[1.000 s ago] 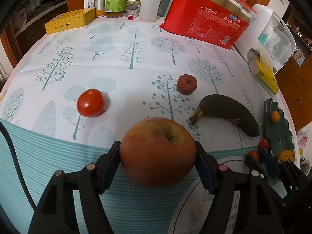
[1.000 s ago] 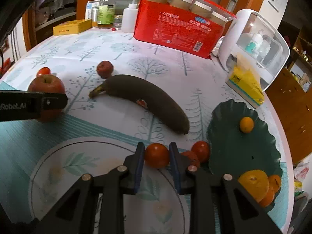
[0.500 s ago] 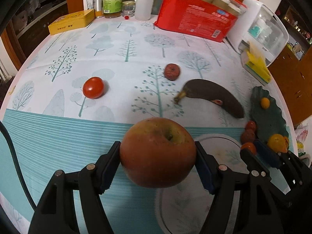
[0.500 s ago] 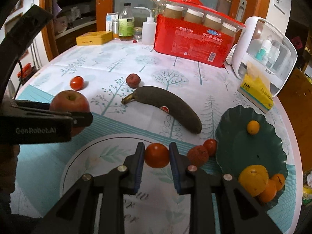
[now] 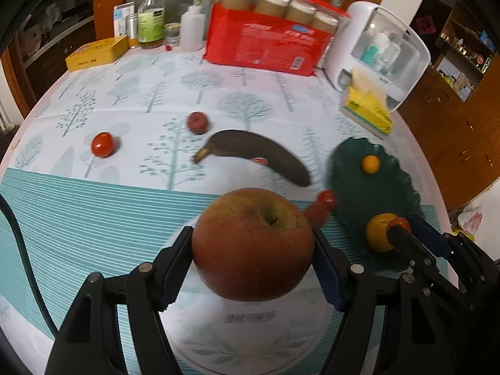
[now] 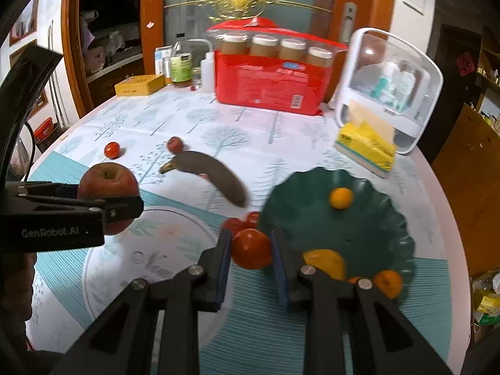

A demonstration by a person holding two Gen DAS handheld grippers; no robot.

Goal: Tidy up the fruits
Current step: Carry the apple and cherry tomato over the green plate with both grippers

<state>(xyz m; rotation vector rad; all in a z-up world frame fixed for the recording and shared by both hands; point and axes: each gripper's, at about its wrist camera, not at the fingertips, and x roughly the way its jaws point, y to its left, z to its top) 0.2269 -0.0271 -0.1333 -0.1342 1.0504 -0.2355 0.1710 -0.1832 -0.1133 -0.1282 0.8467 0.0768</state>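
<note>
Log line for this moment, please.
left gripper: shut on apple | right gripper: shut on tomato | both above table | green plate: oranges

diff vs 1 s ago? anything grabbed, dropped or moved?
Both grippers have lifted and pulled back from the table, so more of it shows in both views. The left gripper still clamps the apple; the right gripper still clamps a tomato, now nearer the green plate. Nothing grabbed or released. The banana and loose tomato lie where they were.
</note>
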